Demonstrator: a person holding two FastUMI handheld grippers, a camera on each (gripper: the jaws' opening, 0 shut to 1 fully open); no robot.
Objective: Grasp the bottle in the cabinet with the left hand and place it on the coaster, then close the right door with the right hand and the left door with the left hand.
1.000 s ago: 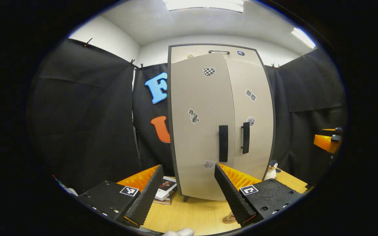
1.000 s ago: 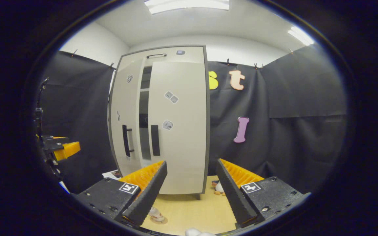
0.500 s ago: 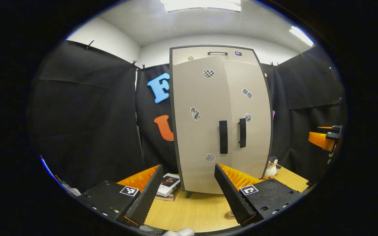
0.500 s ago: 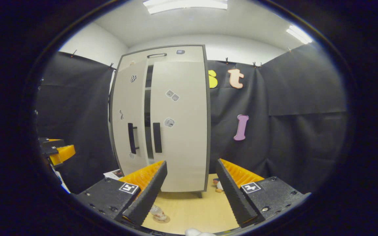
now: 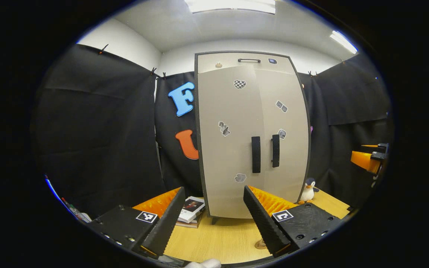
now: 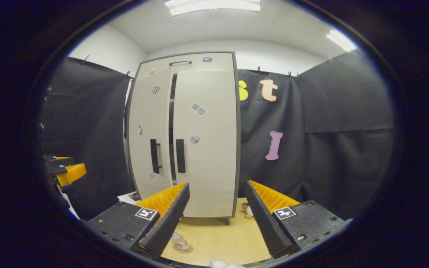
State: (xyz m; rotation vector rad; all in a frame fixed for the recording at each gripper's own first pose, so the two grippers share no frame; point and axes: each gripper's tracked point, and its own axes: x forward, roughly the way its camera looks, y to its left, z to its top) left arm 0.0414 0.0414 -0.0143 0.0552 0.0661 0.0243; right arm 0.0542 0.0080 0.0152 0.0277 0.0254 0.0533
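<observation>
- Right gripper view: right tool (image 6: 214, 219) gapes, ridged fingers clamping nothing; clear plastic bottle (image 6: 179, 241) upright on round coaster (image 6: 183, 249) on wooden bench (image 6: 218, 238).
- Flat beige cabinet (image 6: 184, 137): left door (image 6: 149, 134) slightly ajar, right door (image 6: 205, 141) shut.
- Left gripper view: left tool (image 5: 212, 219) likewise apart, empty.

The left gripper view looks from low over the light wooden table (image 5: 218, 238), facing the tall beige two-door cabinet (image 5: 233, 149) from its left front, well back from it. The right gripper view faces the same cabinet (image 6: 207, 149) from its right front, equally far. Both share the cabinet's doors, the table (image 6: 218, 238) before it, and the black cloth wall (image 5: 99, 130) behind.
</observation>
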